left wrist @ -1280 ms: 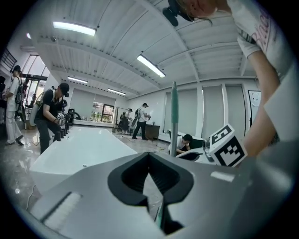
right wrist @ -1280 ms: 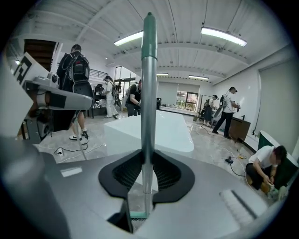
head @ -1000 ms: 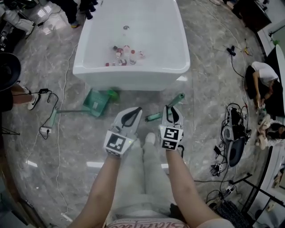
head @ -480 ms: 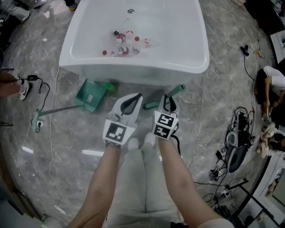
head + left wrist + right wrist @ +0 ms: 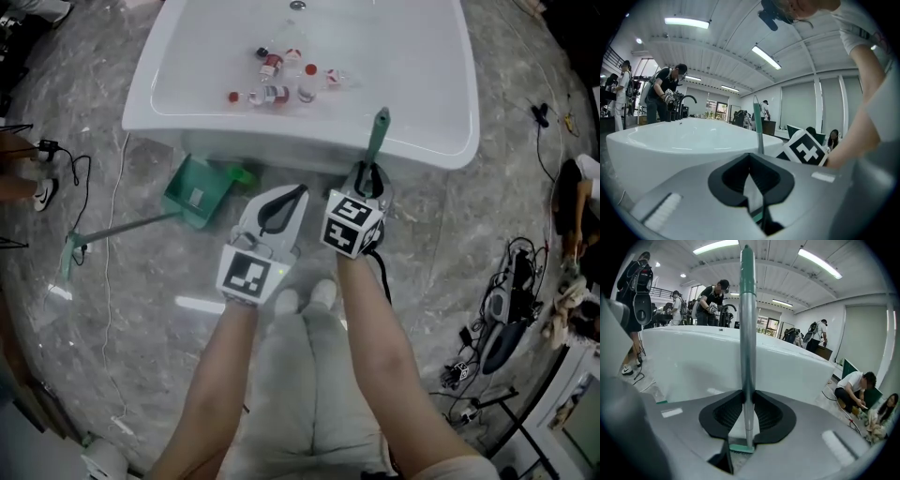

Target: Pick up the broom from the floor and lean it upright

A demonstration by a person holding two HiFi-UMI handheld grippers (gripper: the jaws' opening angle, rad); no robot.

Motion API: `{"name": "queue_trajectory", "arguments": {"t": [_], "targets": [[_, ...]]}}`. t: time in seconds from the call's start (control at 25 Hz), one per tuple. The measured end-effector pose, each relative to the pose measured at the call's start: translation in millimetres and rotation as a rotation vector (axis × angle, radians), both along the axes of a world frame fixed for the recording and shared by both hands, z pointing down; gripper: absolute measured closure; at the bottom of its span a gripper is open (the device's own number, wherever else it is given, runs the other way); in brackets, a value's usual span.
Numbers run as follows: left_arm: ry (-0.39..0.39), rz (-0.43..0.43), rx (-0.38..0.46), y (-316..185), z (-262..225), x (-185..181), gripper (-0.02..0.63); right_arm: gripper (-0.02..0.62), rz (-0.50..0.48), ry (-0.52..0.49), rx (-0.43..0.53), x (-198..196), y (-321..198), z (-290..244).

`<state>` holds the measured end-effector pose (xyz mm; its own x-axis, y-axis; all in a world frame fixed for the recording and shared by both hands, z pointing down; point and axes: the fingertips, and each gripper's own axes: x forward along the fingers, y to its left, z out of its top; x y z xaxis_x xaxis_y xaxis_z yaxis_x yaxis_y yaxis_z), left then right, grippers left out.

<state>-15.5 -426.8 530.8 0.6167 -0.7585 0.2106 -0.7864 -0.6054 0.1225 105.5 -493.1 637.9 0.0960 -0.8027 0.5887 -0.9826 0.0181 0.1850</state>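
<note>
The broom's handle (image 5: 377, 136), grey metal with a green end, stands nearly upright against the front of the white bathtub (image 5: 309, 150). My right gripper (image 5: 368, 174) is shut on the handle, and in the right gripper view its pads press the handle (image 5: 746, 333) from both sides at the gripper (image 5: 744, 397). The broom's lower part is hidden under the grippers in the head view. My left gripper (image 5: 298, 193) hangs just left of the right one, jaws together and holding nothing. In the left gripper view the handle (image 5: 758, 126) rises beyond the left gripper (image 5: 750, 155).
A green dustpan (image 5: 195, 192) with a long handle lies on the marble floor to the left, a green piece beside it. Several small bottles (image 5: 281, 80) lie in the tub. Cables and gear (image 5: 502, 314) clutter the floor at right. People stand behind the tub (image 5: 712, 301).
The broom handle has swung from lying slantwise on the floor to nearly upright, held by my right gripper. Both grippers have moved toward the tub.
</note>
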Motion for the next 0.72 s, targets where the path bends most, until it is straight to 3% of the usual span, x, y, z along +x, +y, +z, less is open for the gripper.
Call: {"name": "queue_trajectory", "arguments": {"t": [0.12,0.24,0.72], "targets": [[-0.001,-0.009,-0.007,-1,1,-4,0.606,0.514,-0.022,0.009,0.006,-5,1,1],[0.001,-0.017,-0.012,-1,0,-6,0.606,0.405,-0.045,-0.003,0.0,-8,3,3],[-0.002,-0.02,-0.031,-1,5,-1,0.606,0.351,-0.178,-0.007,-0.035,-15,15,10]]}}
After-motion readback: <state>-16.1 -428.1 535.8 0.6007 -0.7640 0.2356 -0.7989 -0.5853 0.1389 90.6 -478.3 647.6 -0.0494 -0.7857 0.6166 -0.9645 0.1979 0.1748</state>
